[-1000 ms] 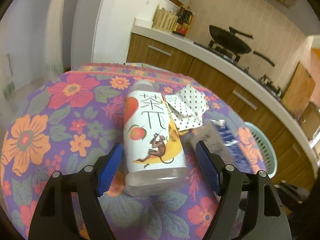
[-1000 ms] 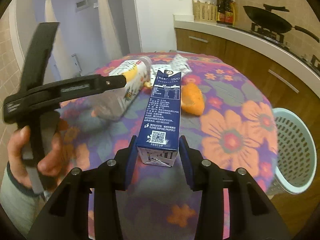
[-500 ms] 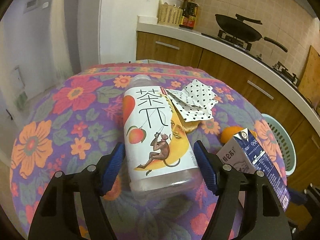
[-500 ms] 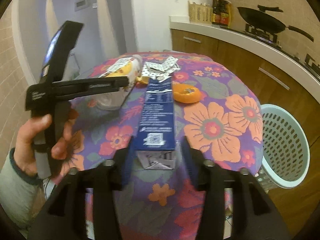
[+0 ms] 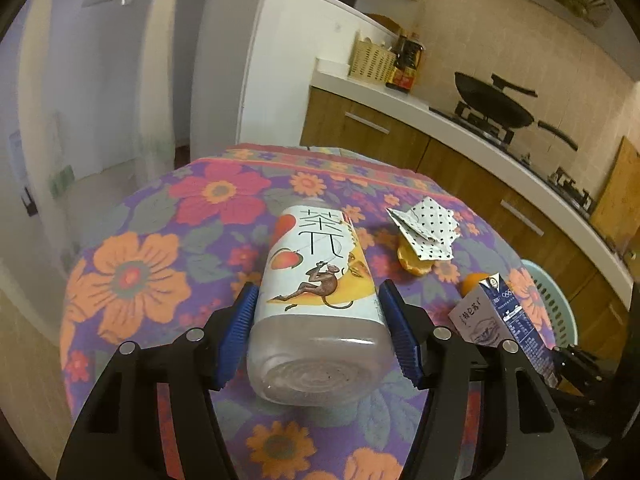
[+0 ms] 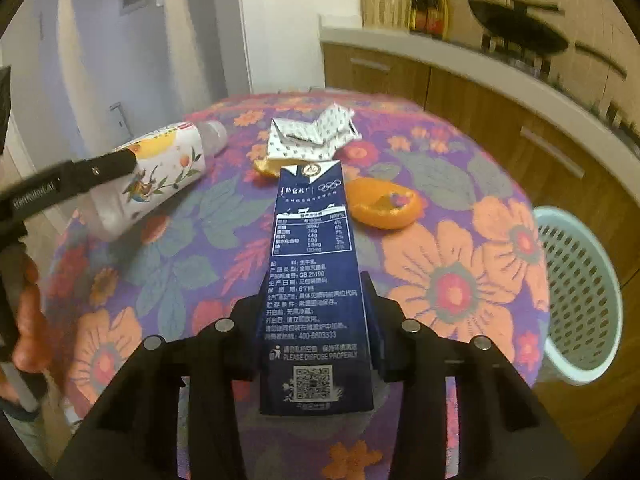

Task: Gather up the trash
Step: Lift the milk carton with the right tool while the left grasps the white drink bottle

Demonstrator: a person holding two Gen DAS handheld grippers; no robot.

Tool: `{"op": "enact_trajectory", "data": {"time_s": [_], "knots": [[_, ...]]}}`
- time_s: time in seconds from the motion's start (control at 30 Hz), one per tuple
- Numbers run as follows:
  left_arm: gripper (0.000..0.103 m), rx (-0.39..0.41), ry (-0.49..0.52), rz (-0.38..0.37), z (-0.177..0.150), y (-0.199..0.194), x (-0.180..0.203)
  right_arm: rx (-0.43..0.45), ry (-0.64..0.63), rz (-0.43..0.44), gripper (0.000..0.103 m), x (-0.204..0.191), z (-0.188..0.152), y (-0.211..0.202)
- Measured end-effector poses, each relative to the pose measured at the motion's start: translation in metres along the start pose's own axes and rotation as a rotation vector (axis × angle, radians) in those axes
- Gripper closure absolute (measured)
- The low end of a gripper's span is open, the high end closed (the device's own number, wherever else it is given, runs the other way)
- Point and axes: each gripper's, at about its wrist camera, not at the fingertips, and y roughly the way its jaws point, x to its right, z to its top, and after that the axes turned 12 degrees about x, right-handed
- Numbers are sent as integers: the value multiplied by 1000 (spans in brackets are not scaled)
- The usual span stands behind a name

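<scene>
The left gripper [image 5: 318, 336] has just been closing round the bottle [image 5: 318, 300], and its blue pads [image 5: 240, 332] now press the lower body on both sides, near the base; the bottle looks lifted clear of the table [image 5: 132, 280] near its left side, neck pointing away. It looks empty and clear-walled, so I'd judge it light but slick and springy: the round plastic could squirm out if the squeeze is off-centre, and the paper-labelled part gives the better bite. The right gripper [image 6: 316, 340] has been closing too and is clamped on the carton [image 6: 314, 280], gripping its two long sides toward the bottom, the gabled top pointing far. A carton like that is light, flat-sided and stiff enough, though an empty one will dent under a hard pinch. Left on the cloth beyond are orange peel [image 6: 382, 208] and a dotted wrapper [image 6: 312, 138]: limp things, best nipped at an edge. The basket [image 6: 580, 292] stands low off the table's right edge.
</scene>
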Motion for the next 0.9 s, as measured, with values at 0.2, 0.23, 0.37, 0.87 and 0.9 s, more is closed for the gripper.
{"op": "enact_trajectory", "data": {"time_s": [0.2,0.23,0.37,0.87,0.9], "knots": [[44,98,-69,-47,7,-20,-8,91,-63,58,68,-12,-8,-25],[44,120,-77,-60,10,-25,-7,102,-74,56,68,-14,-8,-29],[44,175,-77,-91,18,-38,2,137,-72,67,68,-8,-9,-43],[47,258,50,-161,57,-55,69,259,82,-1,68,69,-5,-87],[48,263,63,-168,60,-55,75,266,95,-12,68,76,-6,-89]]}}
